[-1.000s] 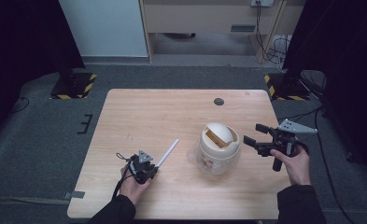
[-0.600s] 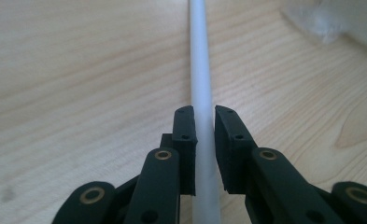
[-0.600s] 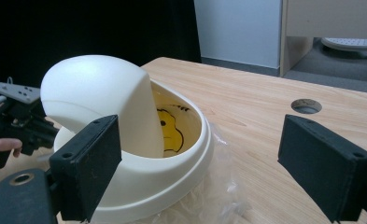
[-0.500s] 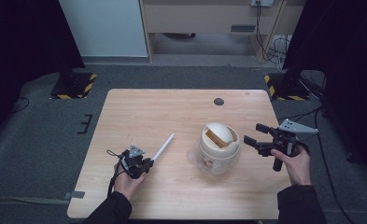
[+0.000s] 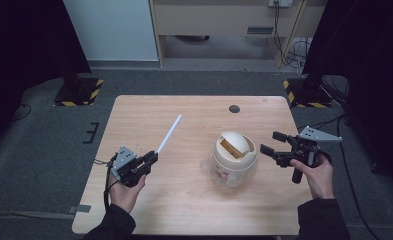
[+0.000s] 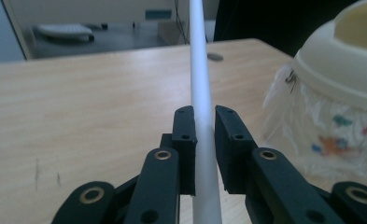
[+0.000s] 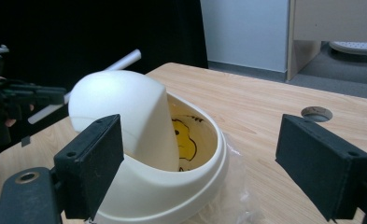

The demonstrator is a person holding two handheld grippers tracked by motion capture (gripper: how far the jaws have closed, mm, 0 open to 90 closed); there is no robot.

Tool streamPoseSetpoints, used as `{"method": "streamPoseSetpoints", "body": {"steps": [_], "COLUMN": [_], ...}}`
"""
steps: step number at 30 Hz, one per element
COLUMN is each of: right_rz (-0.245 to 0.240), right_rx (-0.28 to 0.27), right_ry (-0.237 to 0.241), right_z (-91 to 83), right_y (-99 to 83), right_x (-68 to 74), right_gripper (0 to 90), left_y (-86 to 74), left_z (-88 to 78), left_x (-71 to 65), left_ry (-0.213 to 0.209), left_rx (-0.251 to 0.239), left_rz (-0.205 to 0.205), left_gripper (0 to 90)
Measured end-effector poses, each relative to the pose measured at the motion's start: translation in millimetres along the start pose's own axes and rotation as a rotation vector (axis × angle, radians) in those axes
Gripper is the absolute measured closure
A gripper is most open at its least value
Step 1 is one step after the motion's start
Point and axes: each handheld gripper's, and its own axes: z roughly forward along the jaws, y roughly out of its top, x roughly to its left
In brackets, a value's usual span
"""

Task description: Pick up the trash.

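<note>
A cream desktop bin [image 5: 234,159] with a domed swing lid and a clear plastic liner stands right of the table's middle. It also appears in the left gripper view [image 6: 340,88] and the right gripper view [image 7: 148,154]. My left gripper [image 5: 151,158] is shut on the lower end of a long white stick [image 5: 168,134], which is lifted and points toward the far side. The left gripper view shows the white stick [image 6: 202,116] clamped between the pads. My right gripper [image 5: 270,142] stands open just right of the bin, jaws apart and holding nothing [image 7: 200,163].
A round cable hole [image 5: 234,108] sits near the table's far edge [image 7: 317,113]. The wooden table [image 5: 194,200] has bare room on its left half and along the front. Black stand bases with striped plates [image 5: 79,85] flank the table on the floor.
My left gripper has drawn back to the left and lifted, and the white stick now rises off the table, pointing farther away. The right gripper has stayed still.
</note>
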Motion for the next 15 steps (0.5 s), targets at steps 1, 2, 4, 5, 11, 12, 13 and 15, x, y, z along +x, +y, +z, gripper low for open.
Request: {"method": "streamPoseSetpoints", "body": {"steps": [1, 2, 4, 5, 11, 12, 13, 15], "right_rz": [0.0, 0.0, 0.003, 0.002, 0.002, 0.002, 0.004, 0.008], "right_rx": [0.0, -0.003, -0.011, -0.013, -0.04, -0.04, -0.049, -0.069], "right_ry": [0.0, -0.001, 0.004, 0.006, 0.018, 0.018, 0.02, 0.028], "right_z": [0.0, 0.0, 0.4, 0.5, 0.1, 0.1, -0.5, -1.7], "right_y": [0.0, 0.6, 1.7, 2.2, 9.1, 9.1, 10.7, 14.1], "right_x": [0.0, 0.9, 2.4, 3.0, 10.1, 10.1, 11.6, 14.5], "right_gripper": [15.3, 15.4, 15.6, 15.7, 17.1, 17.1, 17.2, 17.5], "left_y": [2.6, 5.0, 9.4, 12.0, 22.8, 24.3, 25.6, 28.0], "left_z": [-2.9, -5.6, -10.8, -13.6, -24.0, -25.2, -26.3, -27.2], "left_x": [-0.6, -1.1, -1.8, -2.3, -6.9, -8.3, -9.5, -12.6], "left_ry": [0.001, 0.001, 0.007, 0.006, -0.01, -0.014, -0.018, -0.026], "left_rx": [-0.022, -0.043, -0.079, -0.099, -0.176, -0.186, -0.196, -0.209], "left_rz": [0.005, 0.01, 0.017, 0.018, 0.024, 0.024, 0.03, 0.031], "left_gripper": [78.3, 78.3, 78.3, 78.3, 78.3, 78.3, 78.3, 78.4]}}
